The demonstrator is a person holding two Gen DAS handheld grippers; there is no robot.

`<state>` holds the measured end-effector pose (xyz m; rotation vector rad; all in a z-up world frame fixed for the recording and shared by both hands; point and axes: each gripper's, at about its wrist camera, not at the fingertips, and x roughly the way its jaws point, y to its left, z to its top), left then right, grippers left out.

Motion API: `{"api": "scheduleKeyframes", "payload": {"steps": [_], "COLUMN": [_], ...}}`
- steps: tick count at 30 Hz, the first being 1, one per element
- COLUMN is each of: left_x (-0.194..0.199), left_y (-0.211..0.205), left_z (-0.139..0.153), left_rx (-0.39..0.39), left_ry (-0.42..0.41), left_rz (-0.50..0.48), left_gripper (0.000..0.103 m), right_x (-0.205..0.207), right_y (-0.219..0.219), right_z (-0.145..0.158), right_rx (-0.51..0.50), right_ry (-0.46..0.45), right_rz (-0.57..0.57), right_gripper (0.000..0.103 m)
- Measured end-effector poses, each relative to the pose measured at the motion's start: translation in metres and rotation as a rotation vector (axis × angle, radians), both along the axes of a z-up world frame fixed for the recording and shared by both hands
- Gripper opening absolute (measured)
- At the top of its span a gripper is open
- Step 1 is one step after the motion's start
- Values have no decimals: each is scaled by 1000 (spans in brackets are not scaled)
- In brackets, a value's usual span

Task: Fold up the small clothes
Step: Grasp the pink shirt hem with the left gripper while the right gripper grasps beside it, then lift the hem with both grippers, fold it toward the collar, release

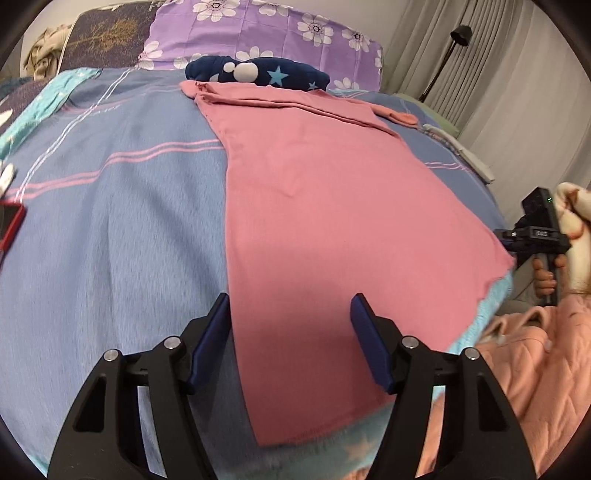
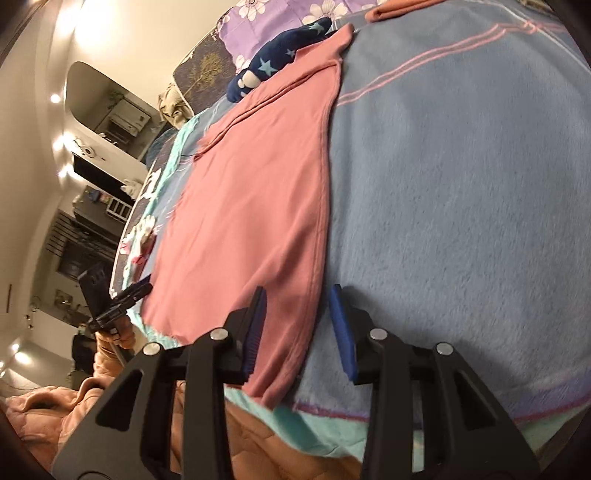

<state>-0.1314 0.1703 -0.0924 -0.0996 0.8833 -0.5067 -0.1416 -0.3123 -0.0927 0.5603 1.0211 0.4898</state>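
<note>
A pink garment (image 1: 332, 206) lies flat and long on the blue striped blanket (image 1: 110, 221), with a sleeve folded across its far end. My left gripper (image 1: 291, 314) hovers open above the garment's near left edge, nothing pinched between its blue pads. In the right wrist view the same pink garment (image 2: 251, 206) runs away from me, and my right gripper (image 2: 298, 306) straddles its near hem corner, jaws narrowly apart with cloth and blanket showing in the gap. The right gripper (image 1: 532, 236) also shows at the bed's right side, held by a hand.
A rolled navy star-print cloth (image 1: 258, 74) lies beyond the garment, before a purple floral pillow (image 1: 266, 33). A red object (image 1: 11, 225) sits at the left edge. A curtain and a lamp stand (image 1: 443, 62) are on the right. The person's pink quilted sleeve (image 1: 535, 369) is near the bed's front edge.
</note>
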Motion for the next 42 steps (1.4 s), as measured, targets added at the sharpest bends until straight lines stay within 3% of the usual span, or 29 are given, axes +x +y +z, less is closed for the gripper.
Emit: {"api": "scheduleKeyframes", "payload": {"steps": [3,11,13,14,15,17,20,25,31,34,37,42], "left_x": [7,-11,-6,-1,4,12,11,7,-38,-66,-71,-42], "left_y": [2,11,10,8,6,2,-9,-23,-13,-10,-16,-21], "left_z": [-5,-4,-6,-6,-5,4,46,105,156,166,158,139], "left_rx": [-45,-79,-93,-83,-81,-91,-123,-175,-309,-345,-294,-285], "left_ry": [6,28,19,13,15,13,-143,-307,-482,-533,-515,-416], "left_rz": [8,8,26,48,75,146,146,103,119,115,132,163], "left_gripper": [67,66,53,27,2,2,2,2,2,2,2,2], "right_x": [10,-1,6,9,12,14,12,1,-33,-55,-56,-12], "right_y": [8,5,6,8,8,7,2,-1,-22,-42,-49,-45], "right_z": [-4,-5,-8,-8,-8,2,36,98,145,161,164,137], "right_rx": [53,68,90,87,85,104,133,130,160,166,73,122], "right_ry": [11,-2,5,12,25,-4,-122,-317,-500,-588,-572,-476], "right_rz": [28,26,19,7,-8,-40,-67,-85,-86,-112,-142,-133], "right_gripper": [37,31,24,7,3,3,3,3,3,3,3,3]}}
